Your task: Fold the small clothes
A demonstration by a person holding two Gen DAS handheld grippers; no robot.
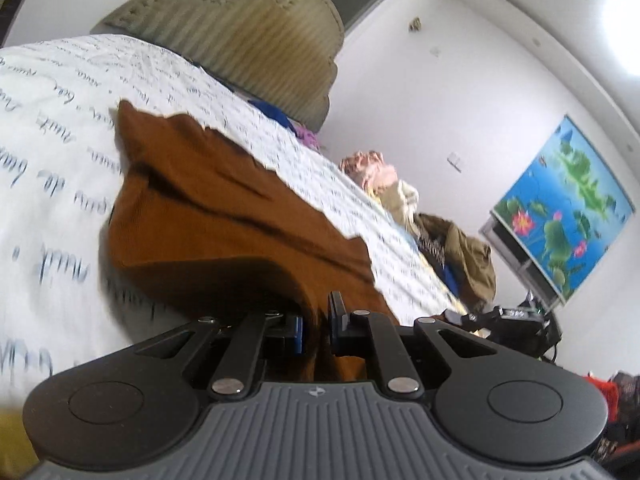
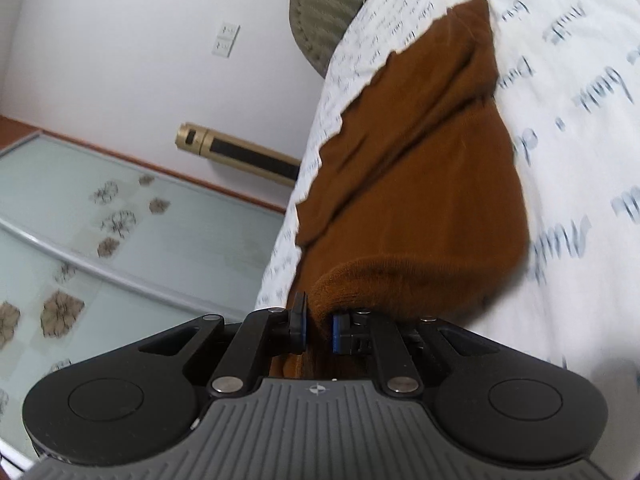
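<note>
You have one brown knit garment (image 1: 224, 216) on the bed, each gripper's jaws closed on a near edge of it: your left gripper (image 1: 319, 326) and your right gripper (image 2: 319, 326). The bedsheet (image 1: 60, 128) is white with script print. One padded headboard (image 1: 256, 44) stands at 12 o'clock; one lotus picture (image 1: 560, 204) hangs at 3 o'clock.
</note>
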